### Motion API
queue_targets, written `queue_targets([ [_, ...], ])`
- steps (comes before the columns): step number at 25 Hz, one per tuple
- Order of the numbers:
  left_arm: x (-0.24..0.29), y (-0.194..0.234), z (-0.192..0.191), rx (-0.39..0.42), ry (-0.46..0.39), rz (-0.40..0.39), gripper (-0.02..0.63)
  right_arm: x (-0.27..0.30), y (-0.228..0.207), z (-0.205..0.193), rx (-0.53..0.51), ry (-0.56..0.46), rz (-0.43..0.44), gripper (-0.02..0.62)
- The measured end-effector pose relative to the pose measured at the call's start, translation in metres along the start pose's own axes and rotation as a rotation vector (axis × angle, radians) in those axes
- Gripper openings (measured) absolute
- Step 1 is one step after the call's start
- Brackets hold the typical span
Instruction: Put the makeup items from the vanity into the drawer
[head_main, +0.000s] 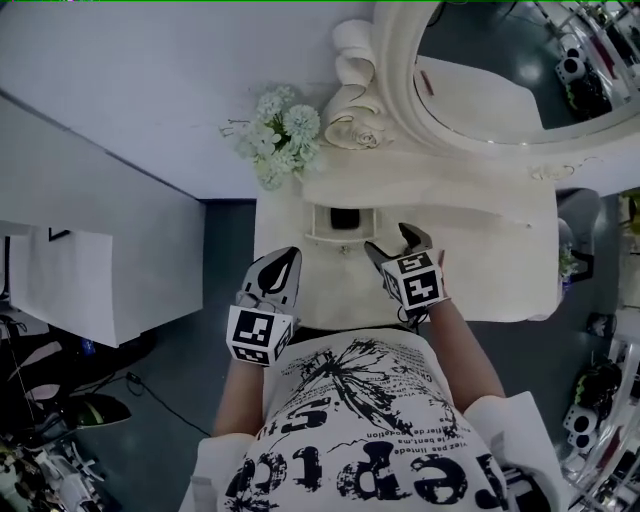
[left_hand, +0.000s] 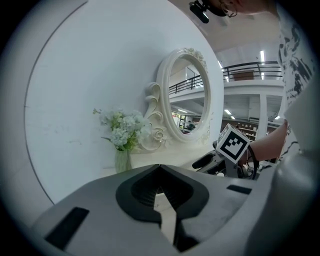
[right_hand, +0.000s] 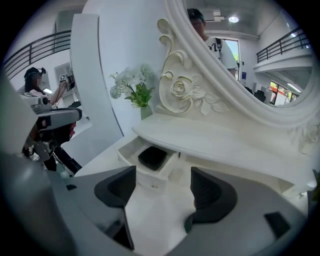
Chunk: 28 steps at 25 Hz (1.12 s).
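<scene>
A small white drawer (head_main: 317, 228) stands pulled out of the vanity (head_main: 490, 265), under its shelf. A flat black makeup case (head_main: 345, 217) lies inside it. In the right gripper view the drawer (right_hand: 131, 161) and black case (right_hand: 152, 157) sit just beyond my right gripper (right_hand: 162, 180). My right gripper (head_main: 393, 243) is open and empty, hovering over the vanity top just right of the drawer. My left gripper (head_main: 287, 258) is shut on nothing, near the vanity's front left edge. In the left gripper view its jaws (left_hand: 160, 172) are pressed together.
A vase of pale flowers (head_main: 277, 135) stands at the vanity's back left. An oval mirror (head_main: 490, 70) in a carved white frame rises behind the shelf. A white partition (head_main: 80, 285) stands to the left, over dark floor. Another person (right_hand: 37, 82) stands far left.
</scene>
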<state>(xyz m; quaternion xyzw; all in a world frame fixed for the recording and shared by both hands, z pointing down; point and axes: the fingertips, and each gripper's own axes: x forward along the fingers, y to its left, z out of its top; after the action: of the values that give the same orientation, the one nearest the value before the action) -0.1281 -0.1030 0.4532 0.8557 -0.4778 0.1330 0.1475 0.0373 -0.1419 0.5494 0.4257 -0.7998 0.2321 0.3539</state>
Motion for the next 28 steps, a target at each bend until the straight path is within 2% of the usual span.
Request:
queue_targets([
  [5,0.021,-0.027,-0.002,0.024,0.026,-0.082,0.02,-0.018,-0.033,-0.044,0.081,0.047,-0.068,0.337],
  [11,0.041,-0.051,-0.014,0.028,0.066,-0.131,0.019,-0.015,-0.057,-0.104,0.123,0.142,-0.105,0.336],
  [20,0.06,-0.061,-0.029,0.022,0.11,-0.12,0.02,0.013,-0.073,-0.124,0.133,0.178,-0.099,0.334],
  [23,0.064,-0.066,-0.03,0.017,0.119,-0.119,0.02,0.011,-0.076,-0.124,0.127,0.176,-0.111,0.287],
  [26,0.066,-0.072,-0.03,0.017,0.125,-0.121,0.02,0.008,-0.079,-0.126,0.135,0.19,-0.121,0.081],
  [28,0.067,-0.075,-0.028,0.021,0.122,-0.122,0.02,0.008,-0.081,-0.128,0.133,0.2,-0.121,0.058],
])
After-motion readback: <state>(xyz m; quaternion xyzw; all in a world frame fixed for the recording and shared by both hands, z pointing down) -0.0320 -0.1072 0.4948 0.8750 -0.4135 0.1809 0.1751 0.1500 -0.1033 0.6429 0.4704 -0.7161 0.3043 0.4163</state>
